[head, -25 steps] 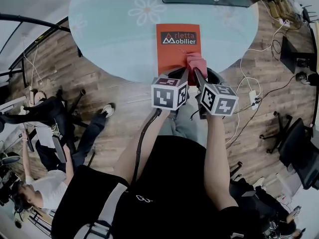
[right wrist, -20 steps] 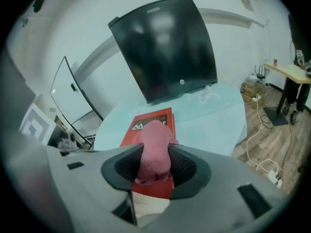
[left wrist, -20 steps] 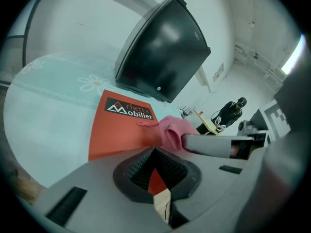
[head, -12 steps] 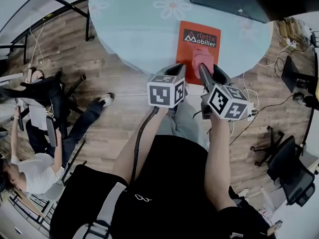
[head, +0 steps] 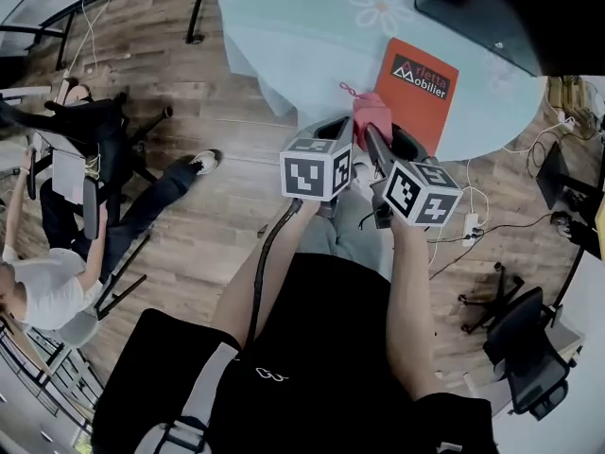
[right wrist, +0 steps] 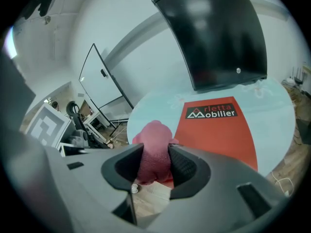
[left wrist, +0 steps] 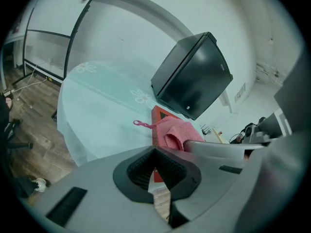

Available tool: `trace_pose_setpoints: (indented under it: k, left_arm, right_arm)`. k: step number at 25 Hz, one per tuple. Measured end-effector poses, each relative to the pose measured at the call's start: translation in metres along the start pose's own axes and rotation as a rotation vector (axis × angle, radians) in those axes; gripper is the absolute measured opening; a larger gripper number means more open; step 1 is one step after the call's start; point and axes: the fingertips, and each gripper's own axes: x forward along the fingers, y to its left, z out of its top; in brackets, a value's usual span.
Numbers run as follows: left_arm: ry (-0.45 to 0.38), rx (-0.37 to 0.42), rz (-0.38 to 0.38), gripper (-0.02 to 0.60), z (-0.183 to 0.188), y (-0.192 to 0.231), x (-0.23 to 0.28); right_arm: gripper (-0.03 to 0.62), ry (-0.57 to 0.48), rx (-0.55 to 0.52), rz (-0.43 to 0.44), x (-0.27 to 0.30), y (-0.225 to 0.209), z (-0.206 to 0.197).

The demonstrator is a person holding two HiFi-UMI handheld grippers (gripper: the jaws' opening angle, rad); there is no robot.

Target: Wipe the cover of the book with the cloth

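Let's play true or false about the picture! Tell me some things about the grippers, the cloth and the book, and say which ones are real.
1. The right gripper is holding the pink cloth. True.
2. The book has a blue cover. False: the cover is orange-red, with a dark label near its top.
3. The left gripper is gripping the book. False: its jaws are together with nothing between them.
4. The book lies flat on the light blue table. True.
5. A black box stands on the table beyond the book. True.
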Motion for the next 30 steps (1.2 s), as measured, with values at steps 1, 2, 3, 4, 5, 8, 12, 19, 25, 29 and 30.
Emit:
trace_pose_setpoints:
  k: [1, 2, 3, 4, 5, 8, 12, 19, 25, 29, 30]
  left_arm:
    - [0.002, -0.005, 0.003, 0.012, -0.002, 0.002, -0.001]
    - [0.005, -0.009, 0.005, 0.012, -0.005, 0.003, -0.001]
    - [0.01, -0.012, 0.007, 0.012, -0.009, 0.003, 0.0]
    - [0.015, -0.013, 0.009, 0.012, -0.013, 0.003, 0.001]
    - [0.022, -0.014, 0.011, 0.012, -0.018, 0.002, 0.002]
    - [0.039, -0.01, 0.012, 0.012, -0.028, -0.002, 0.004]
    - [0.047, -0.003, 0.022, 0.012, -0.035, -0.006, 0.005]
    - [0.061, 0.04, 0.03, 0.012, -0.042, -0.033, 0.014]
    - [0.08, 0.065, 0.022, 0.012, -0.051, -0.059, 0.026]
    - [0.092, 0.078, 0.012, 0.012, -0.058, -0.075, 0.034]
    - [0.094, 0.082, 0.009, 0.012, -0.059, -0.079, 0.036]
  right_arm:
    - [0.158, 0.009, 0.002, -0.001, 0.001, 0.0, -0.005]
    - [0.158, 0.018, 0.006, -0.001, 0.001, 0.0, -0.01]
    - [0.158, 0.027, 0.01, -0.001, 0.002, -0.001, -0.015]
    - [0.158, 0.035, 0.014, 0.0, 0.002, -0.001, -0.02]
    - [0.158, 0.042, 0.018, 0.001, 0.002, -0.003, -0.024]
    - [0.158, 0.046, 0.032, 0.004, 0.0, -0.007, -0.031]
    - [0.158, 0.035, 0.048, 0.015, -0.004, -0.01, -0.036]
    - [0.158, 0.018, 0.078, 0.02, -0.021, -0.033, -0.04]
    - [0.158, 0.005, 0.107, 0.014, -0.039, -0.056, -0.044]
    - [0.158, -0.01, 0.126, 0.005, -0.051, -0.071, -0.046]
    - [0.158, -0.016, 0.13, 0.003, -0.054, -0.075, -0.046]
